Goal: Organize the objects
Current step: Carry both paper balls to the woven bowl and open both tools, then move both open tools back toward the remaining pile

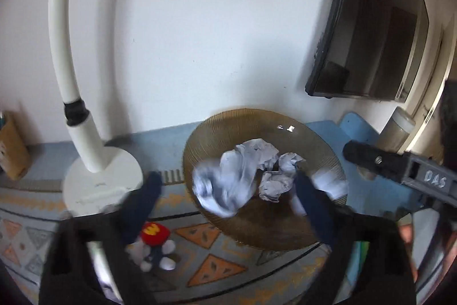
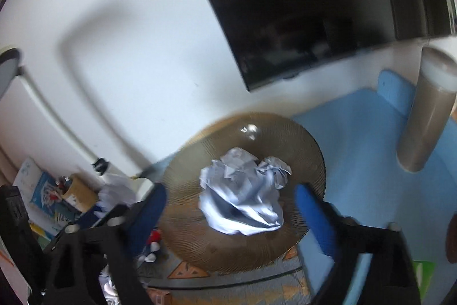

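1. Crumpled white paper balls are gathered in the middle of a ribbed amber glass plate, apparently used as the collecting spot.
2. The left gripper is spread wide above the plate, nothing held.
3. The right gripper is likewise spread, empty, above the pile.
4. A small plush toy is left outside, on the patterned mat.

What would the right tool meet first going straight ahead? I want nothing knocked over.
Probably the crumpled paper lying in the brown ribbed plate; the right tool stands open around that line, though depth is unclear.
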